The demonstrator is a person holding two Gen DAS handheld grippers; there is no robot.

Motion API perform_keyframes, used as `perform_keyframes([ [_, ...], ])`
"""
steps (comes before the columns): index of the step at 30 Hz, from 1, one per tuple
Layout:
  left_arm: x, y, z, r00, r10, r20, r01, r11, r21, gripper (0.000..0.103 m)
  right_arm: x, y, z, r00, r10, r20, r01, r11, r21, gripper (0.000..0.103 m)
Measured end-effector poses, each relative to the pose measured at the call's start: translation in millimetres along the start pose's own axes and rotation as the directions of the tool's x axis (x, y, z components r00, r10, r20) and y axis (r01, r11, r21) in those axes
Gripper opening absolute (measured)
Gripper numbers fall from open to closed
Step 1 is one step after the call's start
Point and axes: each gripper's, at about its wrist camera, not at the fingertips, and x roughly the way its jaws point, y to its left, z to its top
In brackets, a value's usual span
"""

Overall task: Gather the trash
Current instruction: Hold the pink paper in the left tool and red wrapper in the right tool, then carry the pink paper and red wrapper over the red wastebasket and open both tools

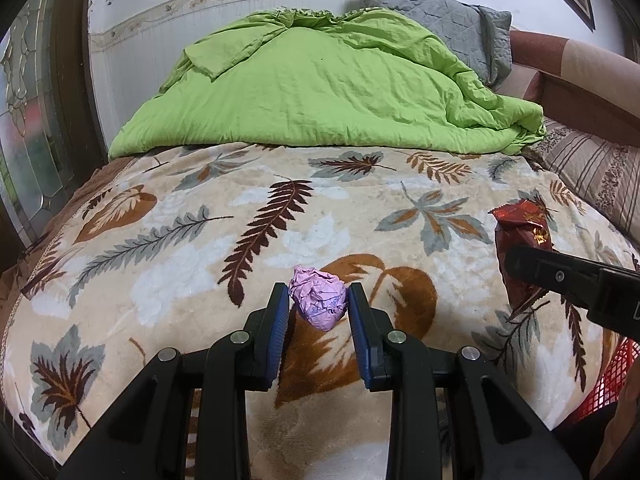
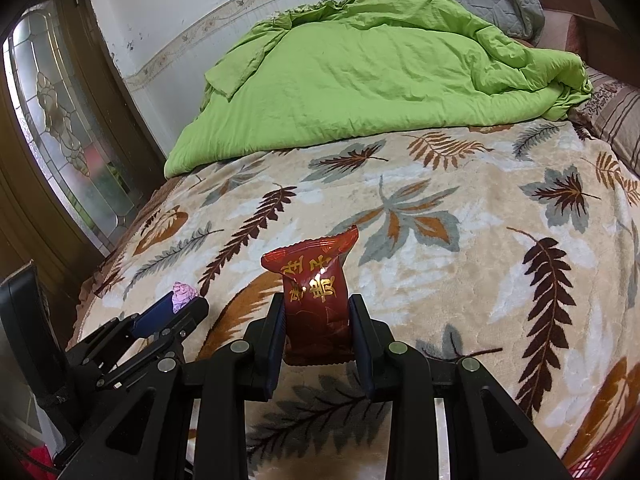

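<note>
1. Pink crumpled paper sits between the blue pads of my left gripper, which pinches it on both sides over the leaf-print blanket.
2. In the right wrist view, that same left gripper shows at 9 o'clock, with a bit of the pink paper peeking out at its tip.
3. My right gripper clamps a dark red snack wrapper with gold lettering; the wrapper stands upright between the fingers, its crimped top pointing to 12 o'clock.
4. From the left wrist view, the red wrapper appears at 3 o'clock, held in the black fingers of my right gripper above the blanket.
5. A rumpled green quilt lies at 12 o'clock across the far end of the bed, with a grey pillow behind it at 1 o'clock.
6. A red mesh basket shows at 4 o'clock beside the bed's edge.
</note>
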Motion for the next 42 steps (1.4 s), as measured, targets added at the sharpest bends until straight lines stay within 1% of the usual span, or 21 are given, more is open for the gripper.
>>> perform_keyframes([
  [4,-7,-6,6,0.999,-0.040,0.010,0.040,0.999,0.006,0.029,-15,-3,0,1.000,0.005,0.023,-0.005,1.000,0.021,0.033],
  [7,-19,-17,11,0.996,-0.088,0.025,0.087,0.996,0.033,0.029,-44,-13,0,0.998,0.014,0.054,-0.017,0.999,0.052,0.033],
  [11,-36,-46,19,0.977,-0.210,0.020,0.209,0.976,0.059,0.029,-96,-39,-10,0.995,-0.019,0.095,0.010,0.996,0.094,0.033],
  [13,-46,-67,23,0.960,-0.281,0.009,0.279,0.957,0.085,0.029,-128,-62,-21,0.992,-0.058,0.109,0.043,0.989,0.143,0.033],
  [16,-63,-109,26,0.911,-0.411,-0.027,0.411,0.904,0.122,0.029,-171,-94,-41,0.985,-0.122,0.118,0.094,0.971,0.220,0.033],
  [18,-75,-141,26,0.868,-0.493,-0.065,0.497,0.855,0.149,0.029,-201,-116,-58,0.975,-0.185,0.121,0.147,0.953,0.265,0.033],
  [22,-94,-206,17,0.762,-0.625,-0.169,0.648,0.737,0.191,0.029,-246,-156,-92,0.954,-0.283,0.102,0.230,0.904,0.361,0.033],
  [23,-96,-223,14,0.735,-0.648,-0.201,0.678,0.710,0.192,0.029,-257,-166,-102,0.947,-0.306,0.097,0.247,0.888,0.387,0.033],
  [26,-95,-266,1,0.669,-0.681,-0.300,0.741,0.645,0.186,0.029,-272,-189,-121,0.932,-0.355,0.074,0.289,0.851,0.439,0.034],
  [27,-95,-279,-4,0.658,-0.682,-0.317,0.749,0.634,0.192,0.029,-274,-194,-125,0.929,-0.364,0.064,0.298,0.842,0.450,0.035],
  [29,-92,-303,-14,0.655,-0.667,-0.355,0.752,0.620,0.225,0.030,-275,-203,-131,0.923,-0.383,0.045,0.320,0.825,0.465,0.035],
  [30,-90,-311,-17,0.648,-0.665,-0.371,0.758,0.611,0.229,0.033,-275,-208,-135,0.917,-0.397,0.024,0.339,0.811,0.477,0.040],
  [31,-86,-318,-20,0.631,-0.668,-0.395,0.771,0.596,0.225,0.034,-277,-213,-138,0.916,-0.400,0.011,0.344,0.802,0.488,0.049],
  [32,-83,-324,-24,0.626,-0.663,-0.411,0.774,0.593,0.223,0.040,-279,-216,-140,0.914,-0.406,0.003,0.351,0.793,0.499,0.052],
  [33,-82,-326,-24,0.629,-0.658,-0.413,0.771,0.597,0.222,0.049,-280,-216,-140,0.910,-0.414,0.001,0.358,0.789,0.500,0.058],
  [35,-86,-324,-24,0.625,-0.671,-0.399,0.775,0.593,0.218,0.055,-285,-213,-140,0.901,-0.433,0.009,0.374,0.789,0.487,0.062],
  [37,-93,-316,-22,0.634,-0.672,-0.383,0.769,0.597,0.228,0.056,-290,-206,-136,0.887,-0.461,0.020,0.400,0.788,0.468,0.066],
  [39,-101,-305,-19,0.656,-0.669,-0.348,0.753,0.613,0.241,0.060,-295,-195,-133,0.871,-0.491,0.028,0.428,0.785,0.449,0.073],
  [40,-107,-293,-16,0.677,-0.668,-0.308,0.735,0.630,0.251,0.062,-297,-187,-131,0.854,-0.519,0.028,0.458,0.777,0.432,0.079],
  [41,-114,-283,-15,0.695,-0.662,-0.281,0.719,0.644,0.262,0.069,-297,-177,-129,0.832,-0.553,0.030,0.495,0.767,0.408,0.083],
  [42,-121,-271,-13,0.721,-0.649,-0.242,0.692,0.665,0.280,0.076,-299,-166,-127,0.810,-0.585,0.037,0.530,0.759,0.379,0.089],
])
